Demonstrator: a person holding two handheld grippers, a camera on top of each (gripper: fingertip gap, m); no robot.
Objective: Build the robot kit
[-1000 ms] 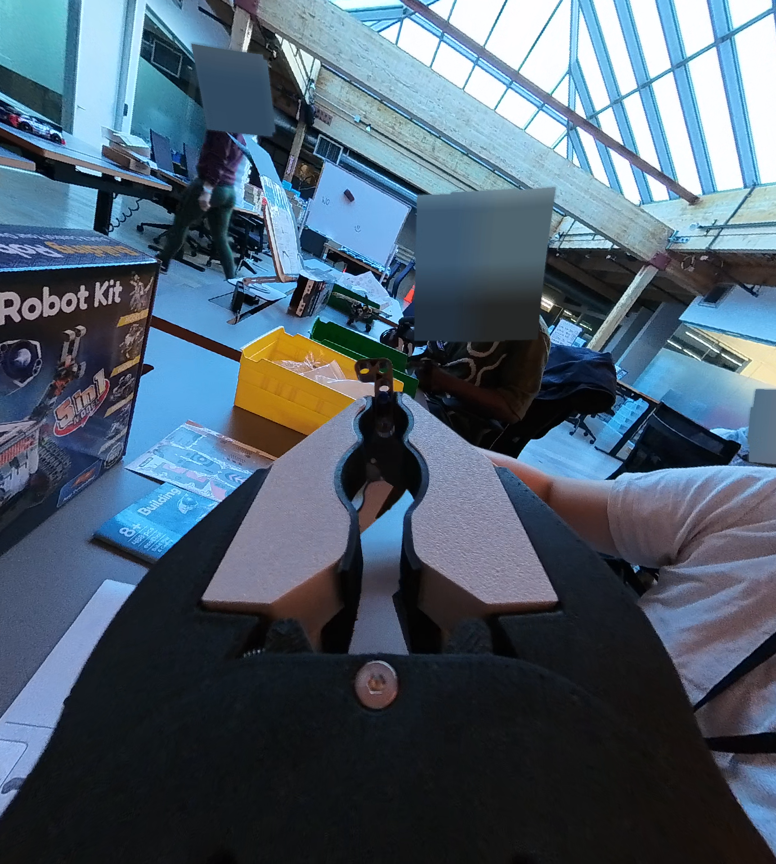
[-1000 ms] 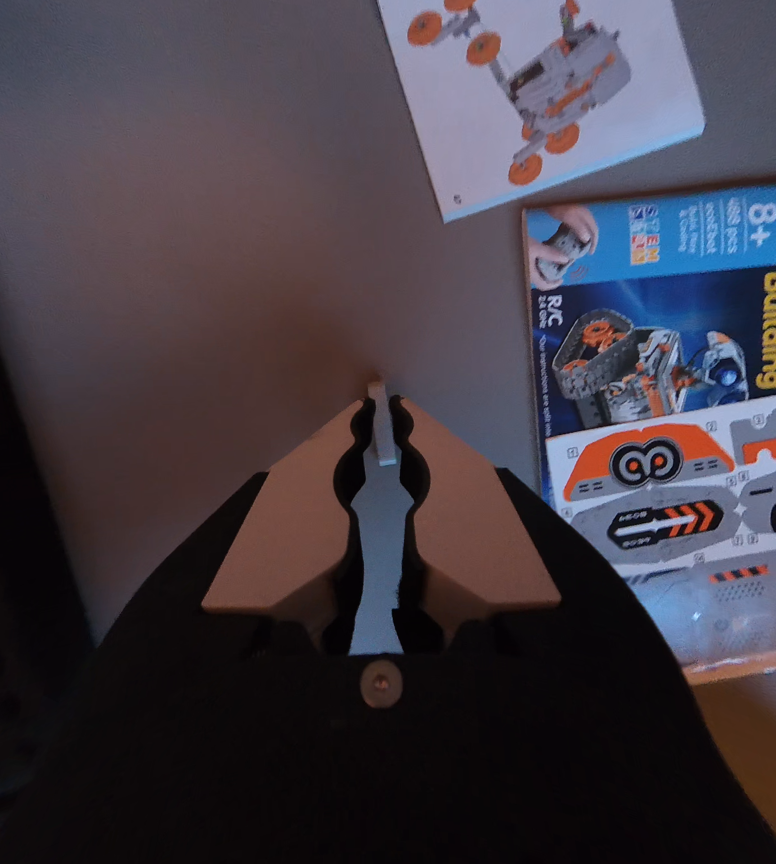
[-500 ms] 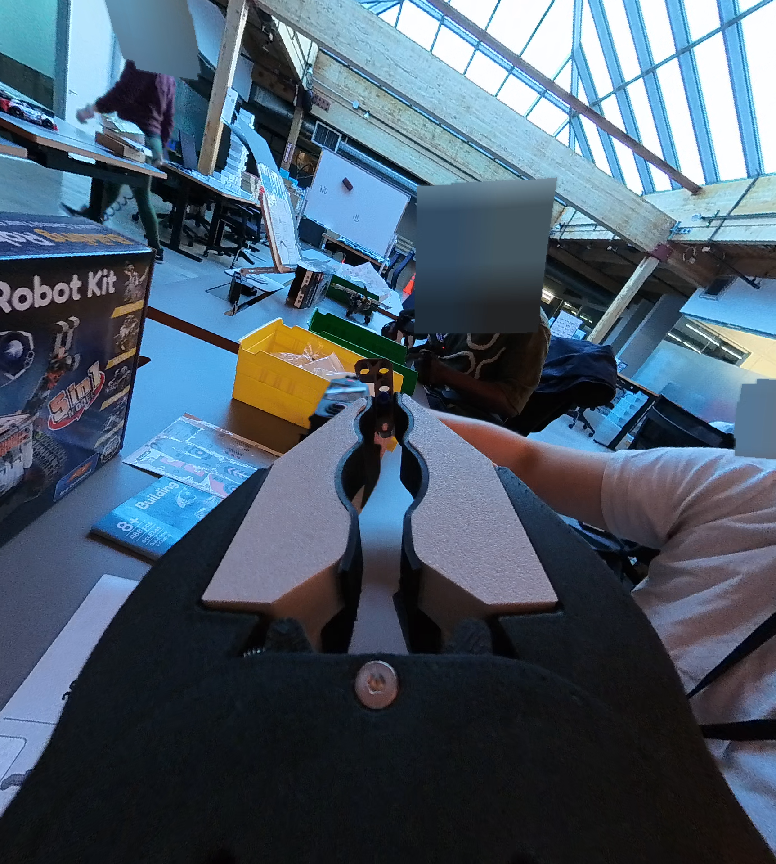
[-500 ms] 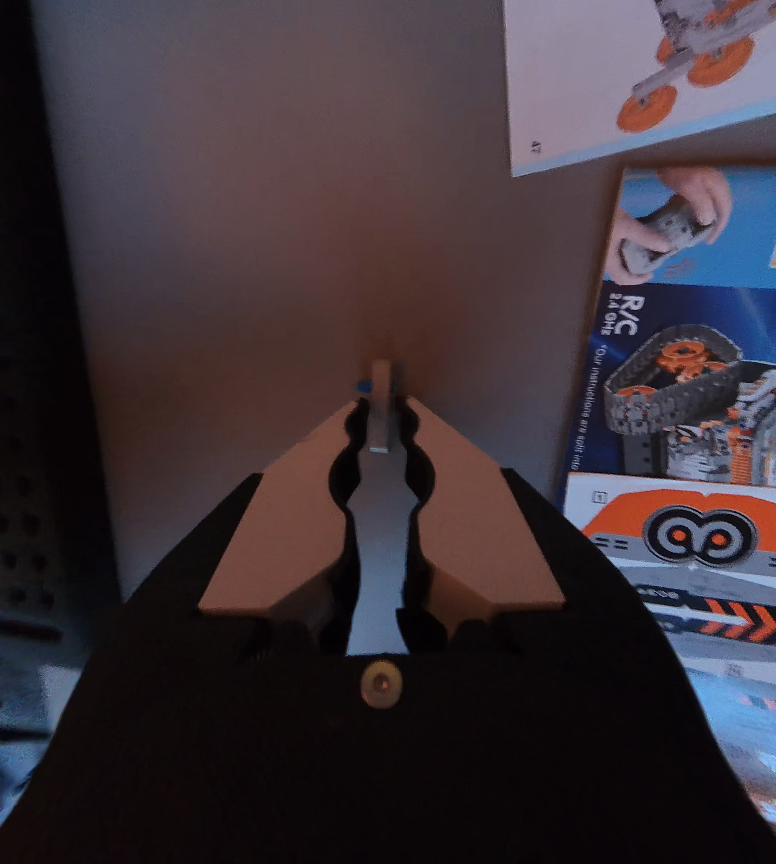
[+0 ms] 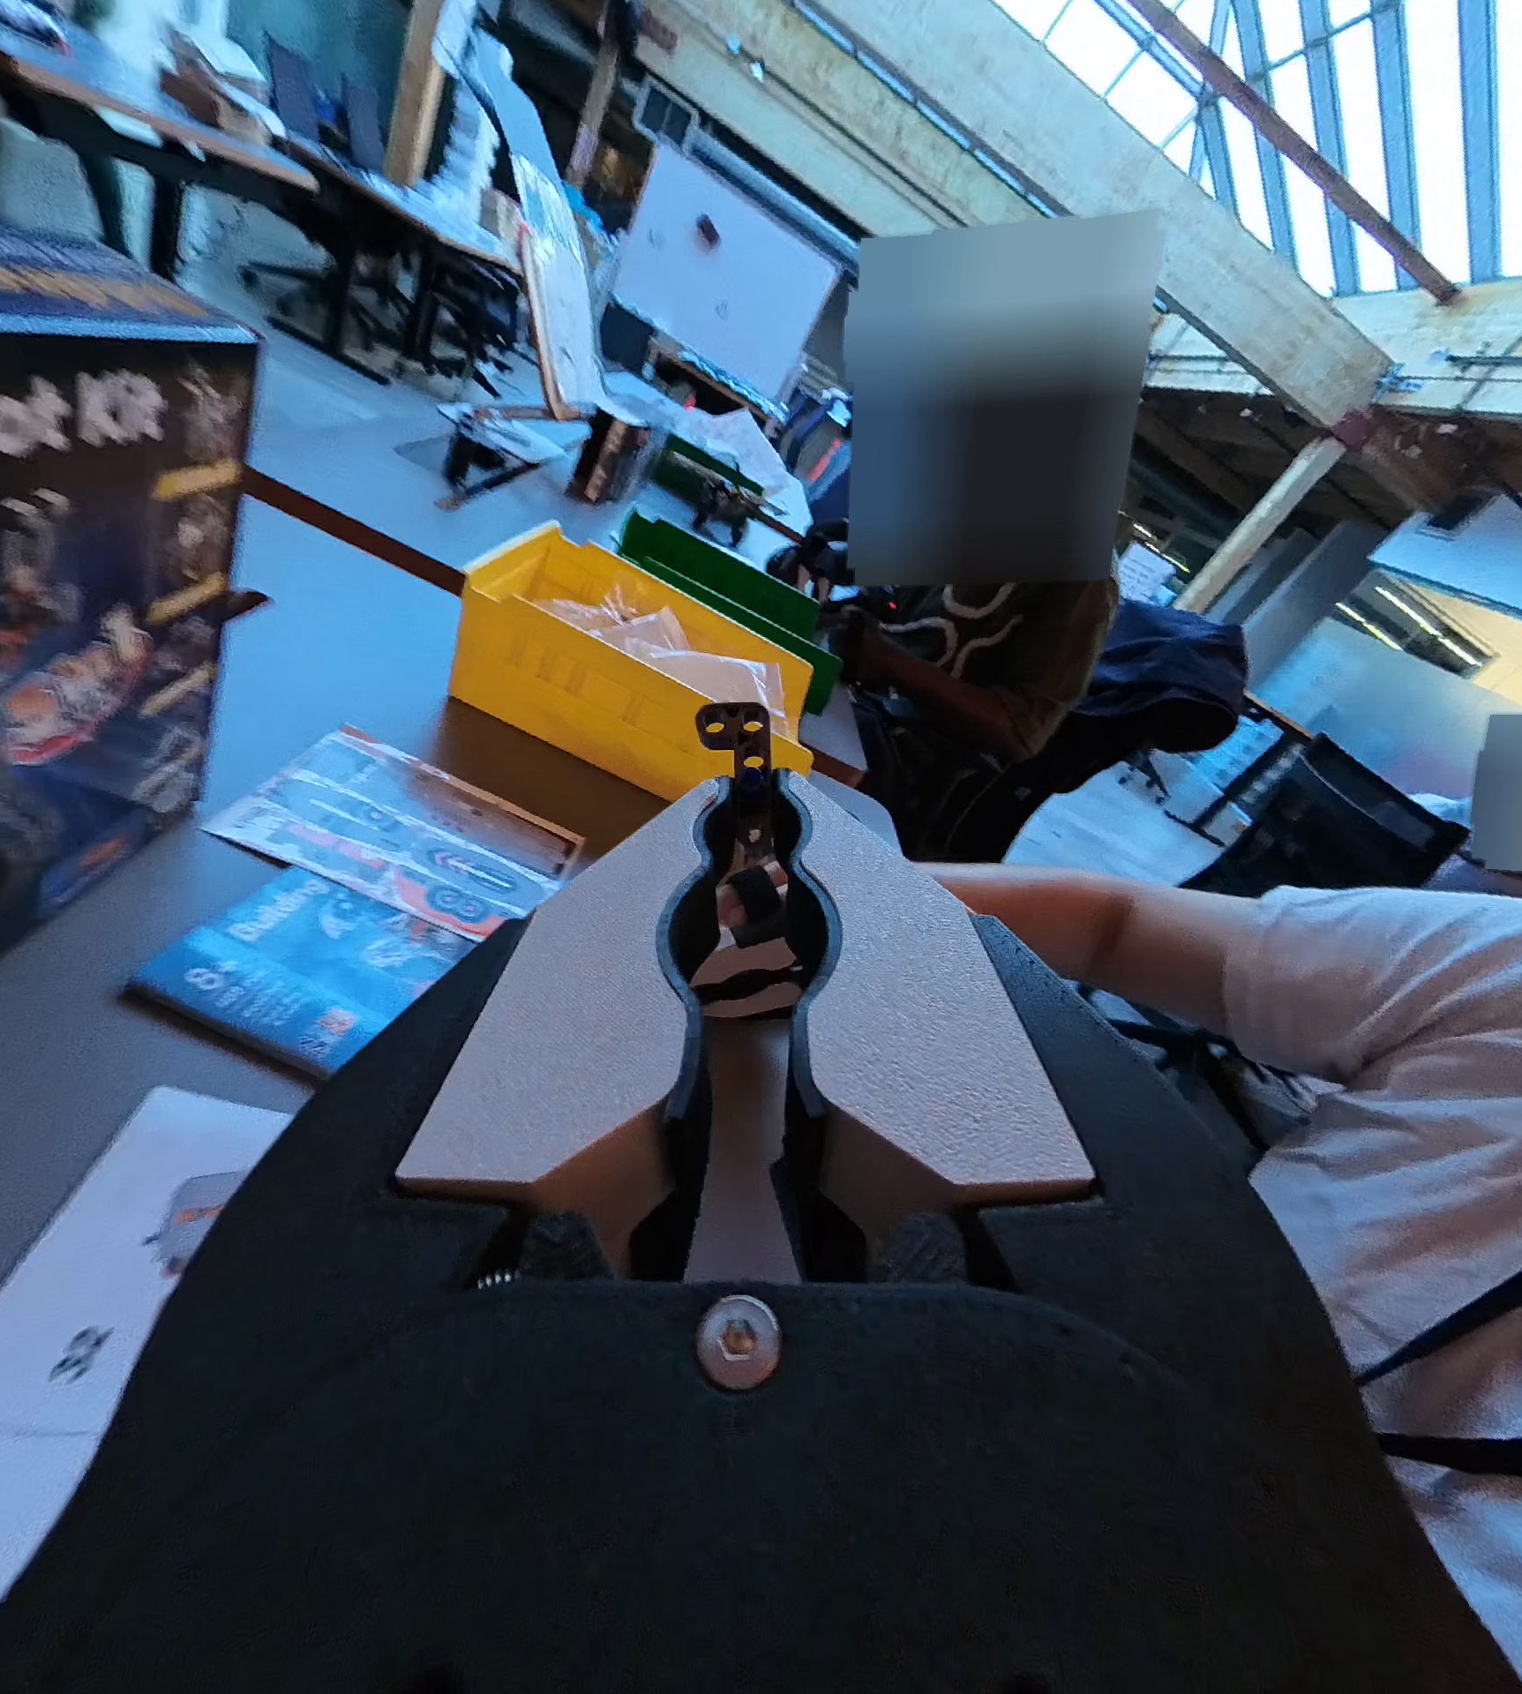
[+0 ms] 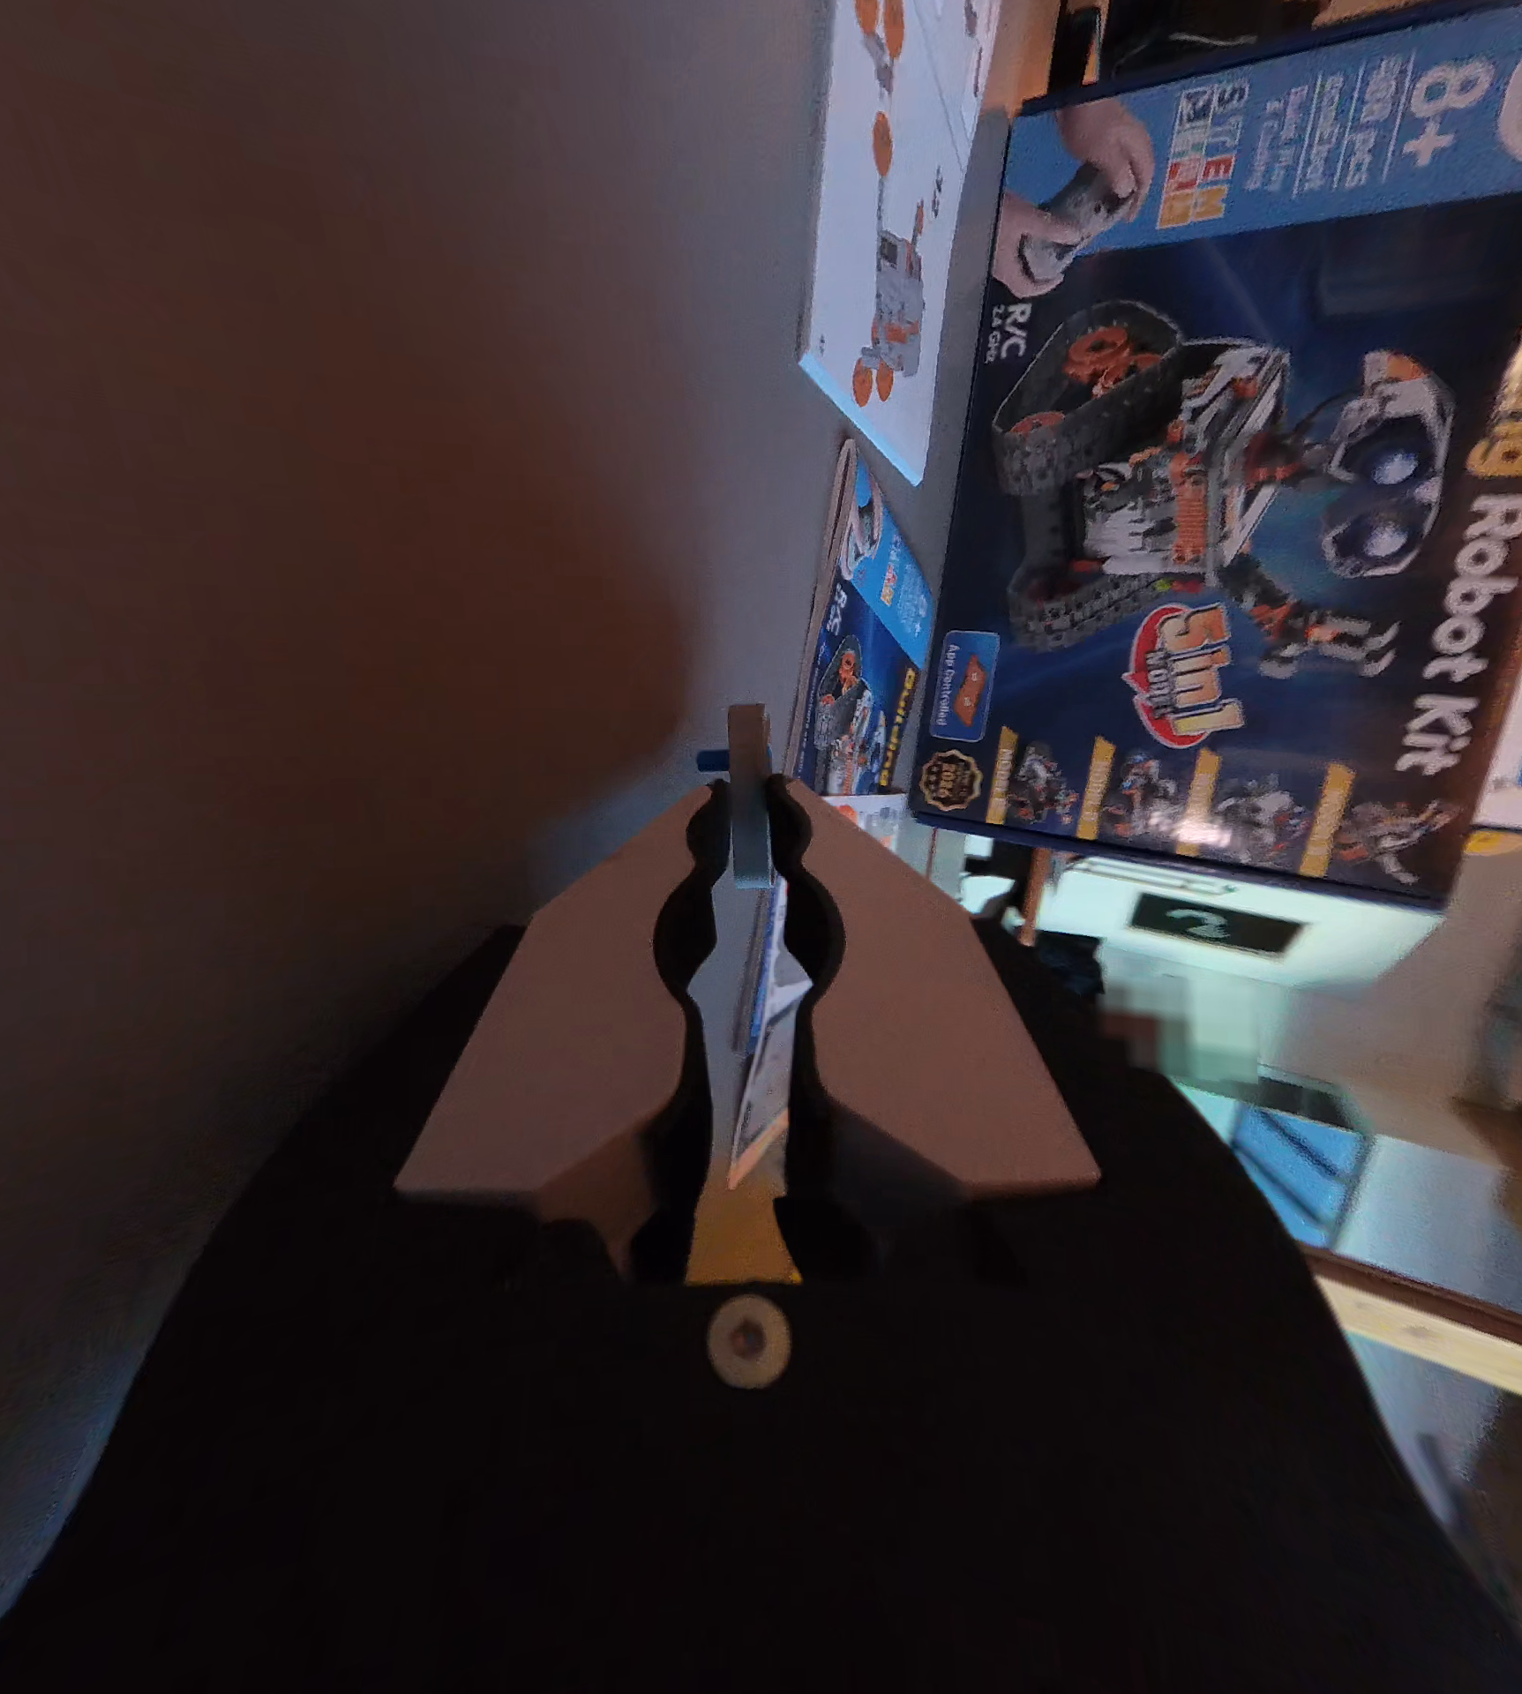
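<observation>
Two claws, each pinching a small part

The left claw (image 5: 743, 788) grips a black holed beam (image 5: 736, 744), tilted up above the table (image 5: 23, 1054) near a yellow bin (image 5: 574, 687). The right claw (image 6: 746, 793) clamps a grey beam (image 6: 750, 779), rolled sideways beside a blurred kit box (image 6: 1243, 550); a blue bit at its tip is unclear

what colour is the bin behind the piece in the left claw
Yellow. The bin shows best in the left wrist view, behind the black piece held in the left claw.
</observation>
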